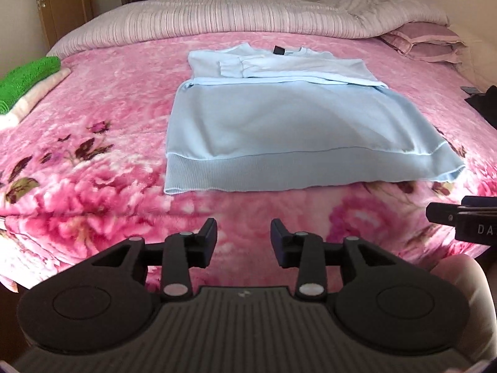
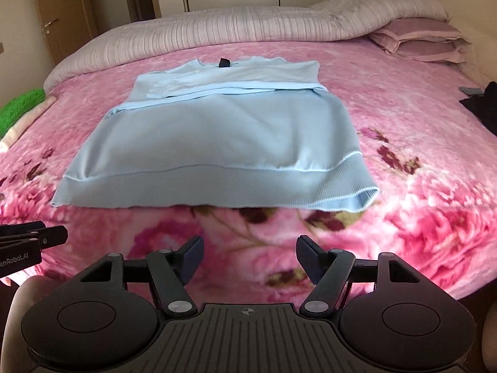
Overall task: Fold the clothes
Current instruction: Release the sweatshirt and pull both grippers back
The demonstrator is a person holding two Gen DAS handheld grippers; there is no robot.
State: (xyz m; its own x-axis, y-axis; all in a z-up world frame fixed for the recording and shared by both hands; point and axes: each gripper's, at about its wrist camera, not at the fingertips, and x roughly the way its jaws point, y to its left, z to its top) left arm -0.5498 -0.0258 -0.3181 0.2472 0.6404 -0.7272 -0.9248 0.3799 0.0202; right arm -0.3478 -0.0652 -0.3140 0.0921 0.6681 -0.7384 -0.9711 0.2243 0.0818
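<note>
Light blue sweater (image 1: 279, 124) flat mid-bed (image 1: 93, 161), beyond both hand-held grippers, left (image 1: 243, 242) and right (image 2: 250, 259), open, empty; "enRobot.AI" readable.

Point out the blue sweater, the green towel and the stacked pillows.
Blue sweater (image 1: 273, 124), left wrist view, middle of its body.
Green towel (image 1: 28, 77), left wrist view, top of the folded pile.
Pillows (image 2: 422, 40), right wrist view, top pillow's face.

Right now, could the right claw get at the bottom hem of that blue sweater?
Probably yes. The right claw is open and empty, and only bare pink blanket lies between it and the sweater's hem.
</note>
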